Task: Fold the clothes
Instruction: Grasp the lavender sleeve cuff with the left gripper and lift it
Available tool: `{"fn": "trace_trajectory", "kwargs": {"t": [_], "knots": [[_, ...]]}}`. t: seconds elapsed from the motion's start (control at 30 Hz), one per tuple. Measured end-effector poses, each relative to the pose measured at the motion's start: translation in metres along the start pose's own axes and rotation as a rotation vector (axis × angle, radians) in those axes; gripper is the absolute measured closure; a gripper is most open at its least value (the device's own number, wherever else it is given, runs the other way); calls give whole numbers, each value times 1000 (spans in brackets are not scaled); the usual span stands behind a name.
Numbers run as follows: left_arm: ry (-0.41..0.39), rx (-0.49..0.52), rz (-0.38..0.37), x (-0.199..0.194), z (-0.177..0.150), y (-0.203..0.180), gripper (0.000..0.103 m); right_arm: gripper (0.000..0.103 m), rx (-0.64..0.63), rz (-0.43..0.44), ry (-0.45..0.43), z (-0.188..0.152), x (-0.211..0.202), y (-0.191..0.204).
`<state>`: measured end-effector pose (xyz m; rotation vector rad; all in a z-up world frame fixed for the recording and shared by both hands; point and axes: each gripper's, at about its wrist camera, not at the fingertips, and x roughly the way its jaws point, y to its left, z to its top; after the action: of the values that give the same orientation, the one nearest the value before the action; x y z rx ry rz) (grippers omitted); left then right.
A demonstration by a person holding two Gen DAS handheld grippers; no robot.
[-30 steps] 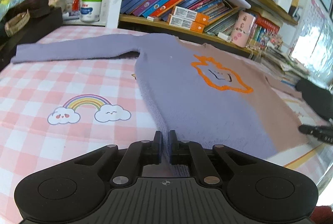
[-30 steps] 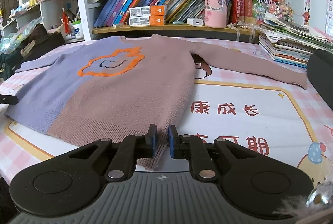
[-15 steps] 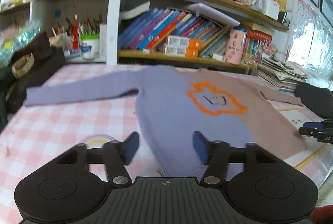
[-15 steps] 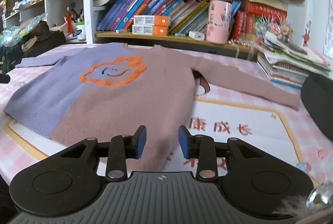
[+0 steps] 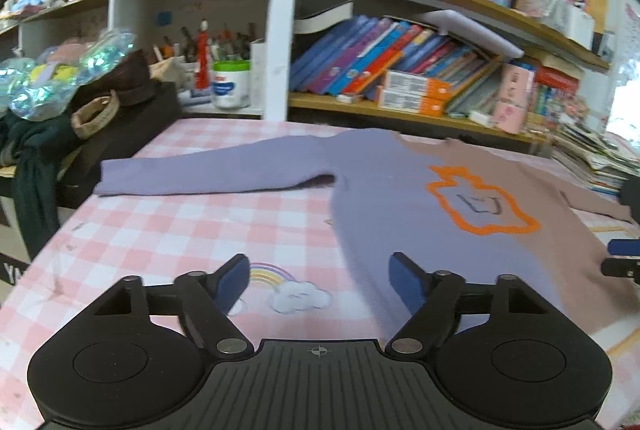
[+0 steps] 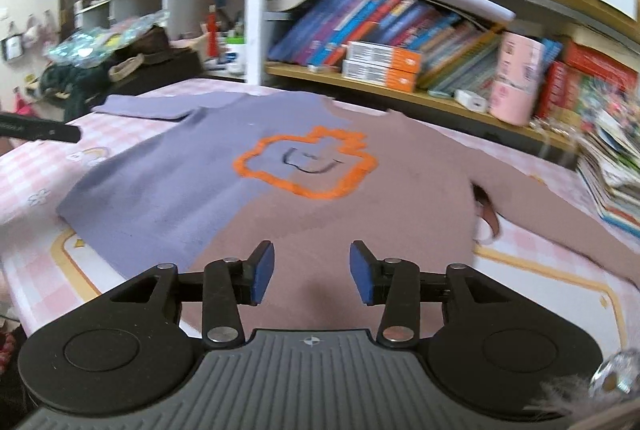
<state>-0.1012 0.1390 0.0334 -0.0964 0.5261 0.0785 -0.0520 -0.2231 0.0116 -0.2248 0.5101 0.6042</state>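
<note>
Sweater flat on checked table, sleeves out. Left gripper spread wide; right gripper spread, empty.

Pink-and-white checked tablecloth with rainbow-and-cloud print, leaning row of books on wooden shelf, orange-and-white boxes, pink cylindrical container, possibly a cup, magazine stack at table edge.
</note>
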Motion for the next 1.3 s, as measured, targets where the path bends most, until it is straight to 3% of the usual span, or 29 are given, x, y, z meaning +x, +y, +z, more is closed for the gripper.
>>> {"fn": "trace_trajectory", "kwargs": {"t": [0.17,0.5,0.77,0.93,1.3], "knots": [[15,-12,86,17,13,15,13,51,-60,74,-4,16,19,4],[29,-101,242,63,45,68,13,25,-158,141,-7,45,66,-1],[22,-181,435,96,67,115,13,19,-189,167,36,53,103,-19],[73,-298,458,120,70,147,13,19,-153,187,58,45,116,-27],[79,-522,446,143,68,183,14,18,-107,218,74,40,122,-34]]}}
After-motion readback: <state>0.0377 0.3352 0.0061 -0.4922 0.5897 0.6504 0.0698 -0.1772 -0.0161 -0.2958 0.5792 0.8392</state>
